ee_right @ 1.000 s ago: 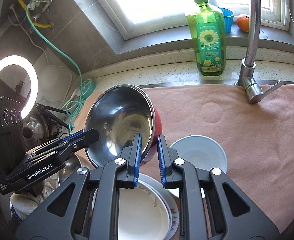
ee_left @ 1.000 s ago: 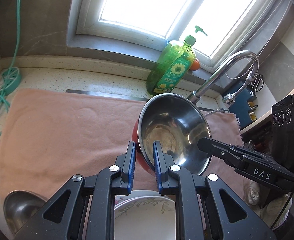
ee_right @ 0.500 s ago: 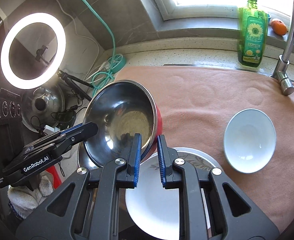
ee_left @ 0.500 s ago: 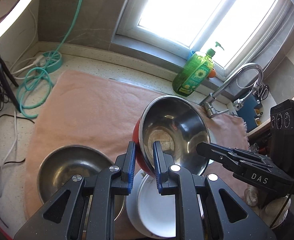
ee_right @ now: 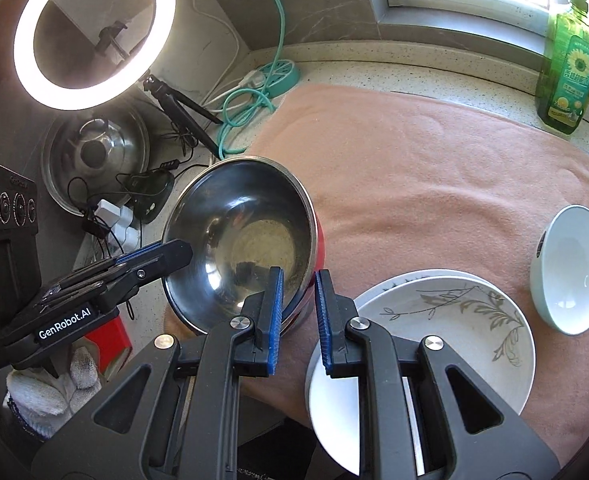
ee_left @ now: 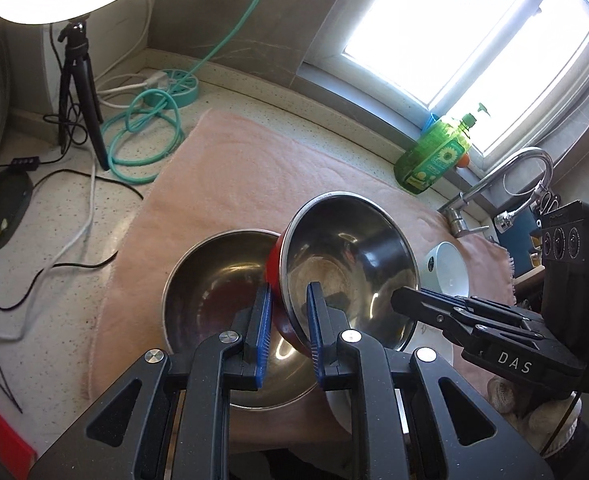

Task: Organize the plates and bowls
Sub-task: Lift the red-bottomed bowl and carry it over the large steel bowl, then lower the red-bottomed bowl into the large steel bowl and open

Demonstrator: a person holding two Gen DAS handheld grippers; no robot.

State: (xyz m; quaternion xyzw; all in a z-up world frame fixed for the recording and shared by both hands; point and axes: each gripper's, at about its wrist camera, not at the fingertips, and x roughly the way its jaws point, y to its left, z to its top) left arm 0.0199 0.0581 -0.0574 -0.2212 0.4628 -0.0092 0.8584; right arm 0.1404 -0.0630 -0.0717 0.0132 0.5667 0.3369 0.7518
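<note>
A steel bowl with a red outside [ee_left: 350, 272] hangs tilted in the air, held by both grippers. My left gripper [ee_left: 288, 320] is shut on its near rim, and my right gripper [ee_left: 402, 298] is shut on the opposite rim. The bowl's red side hangs over a second, larger steel bowl [ee_left: 214, 292] that lies on the pink towel [ee_left: 254, 184]. In the right wrist view the held bowl [ee_right: 242, 240] sits between my right gripper [ee_right: 298, 300] and my left gripper [ee_right: 178, 254]. A stack of leaf-patterned white plates [ee_right: 454, 320] lies to its right, with a small white bowl [ee_right: 570, 268] beyond.
A green soap bottle [ee_right: 570, 76] and a tap [ee_left: 506, 176] stand at the towel's far side by the window. Left of the towel are a ring light [ee_right: 90, 28] on a tripod, coiled teal hose [ee_left: 146, 136], cables and a pot lid [ee_right: 94, 152].
Both grippers have carried the red-sided bowl leftward across the towel, from over the plates to above the larger steel bowl. The grip on its rim is unchanged.
</note>
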